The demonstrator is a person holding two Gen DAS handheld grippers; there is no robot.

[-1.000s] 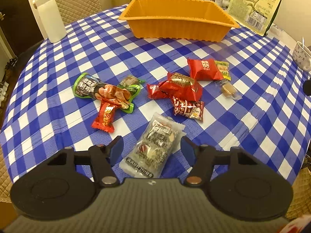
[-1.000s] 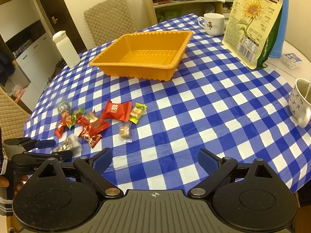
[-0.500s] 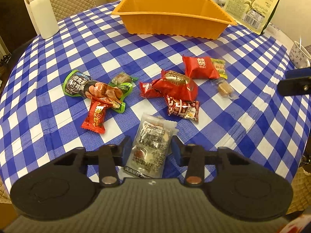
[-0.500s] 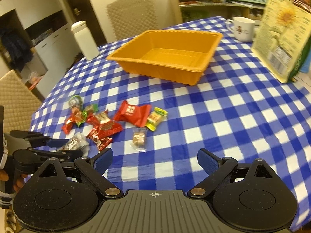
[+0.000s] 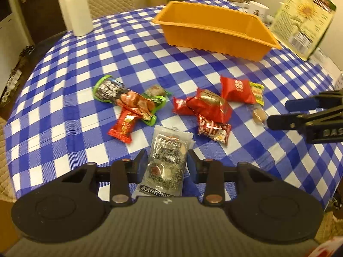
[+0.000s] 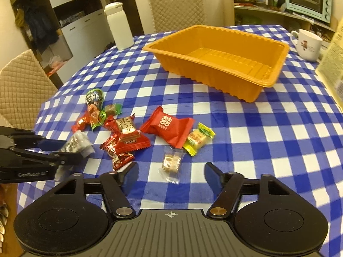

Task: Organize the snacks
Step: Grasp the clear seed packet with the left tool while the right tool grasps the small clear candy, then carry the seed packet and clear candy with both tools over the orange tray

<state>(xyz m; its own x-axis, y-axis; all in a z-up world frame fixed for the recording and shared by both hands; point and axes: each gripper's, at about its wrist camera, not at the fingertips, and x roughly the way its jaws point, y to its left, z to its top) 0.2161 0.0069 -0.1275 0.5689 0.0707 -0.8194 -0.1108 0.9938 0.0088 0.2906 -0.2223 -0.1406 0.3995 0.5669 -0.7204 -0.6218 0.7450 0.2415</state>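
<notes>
Several wrapped snacks lie loose on the blue checked tablecloth, in front of an empty orange tray. My left gripper has a silver-clear snack packet between its pads, which touch the packet's sides as the jaws close; the right wrist view shows the same gripper with the packet at the left. My right gripper hangs low over the cloth, its jaws closing around a small clear-wrapped candy without touching it. A red packet and a yellow-green candy lie just beyond.
A green sausage pack and red candies are bunched left of centre. A white bottle stands far left, a mug and a sunflower-seed bag far right. Quilted chairs ring the round table.
My left jaws narrowed from wide apart onto the silver packet. My right gripper came down and leftward over the clear-wrapped candy, and its jaws drew inward.
</notes>
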